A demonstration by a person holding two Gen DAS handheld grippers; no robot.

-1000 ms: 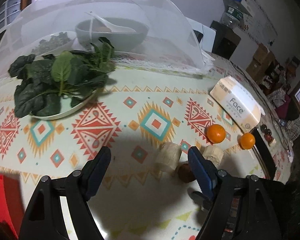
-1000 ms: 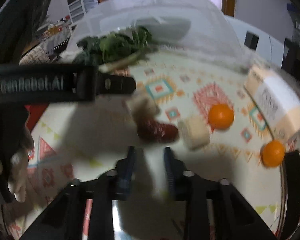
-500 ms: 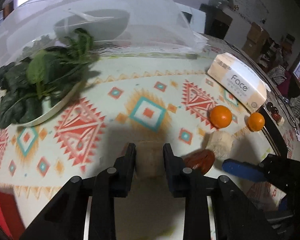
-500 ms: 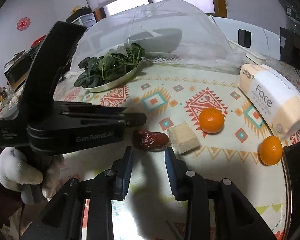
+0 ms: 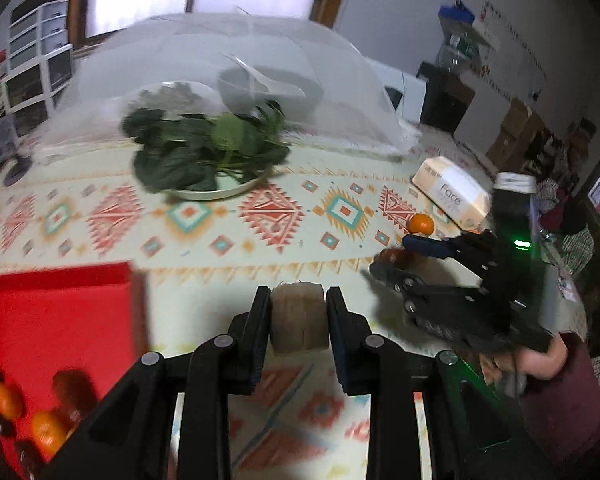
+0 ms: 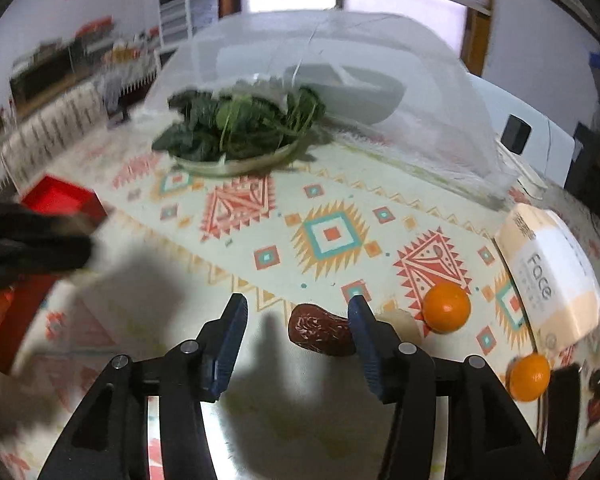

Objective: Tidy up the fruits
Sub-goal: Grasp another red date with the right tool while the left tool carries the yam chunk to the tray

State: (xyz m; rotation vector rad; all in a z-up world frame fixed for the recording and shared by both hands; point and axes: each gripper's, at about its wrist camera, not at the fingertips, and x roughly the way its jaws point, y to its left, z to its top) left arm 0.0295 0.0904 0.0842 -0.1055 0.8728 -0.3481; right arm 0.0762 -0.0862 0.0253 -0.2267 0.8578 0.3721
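Observation:
My left gripper [image 5: 296,308] is shut on a pale beige fruit chunk [image 5: 298,316] and holds it above the patterned tablecloth, right of a red tray [image 5: 56,320] that holds oranges and dark dates. My right gripper [image 6: 296,316] is open, its fingers on either side of a dark red date [image 6: 320,334] that lies on the cloth. Two oranges [image 6: 446,312] [image 6: 529,376] lie to the right of the date. The right gripper also shows in the left wrist view [image 5: 404,248], by an orange [image 5: 420,224].
A plate of leafy greens [image 5: 208,152] sits mid-table in front of a white mesh food cover [image 5: 228,64] over a bowl. A Face tissue pack [image 6: 548,272] lies at the right edge. The red tray's corner [image 6: 60,200] shows at left.
My left gripper lifted the beige chunk and carried it left towards the red tray. My right gripper opened and moved in around the date.

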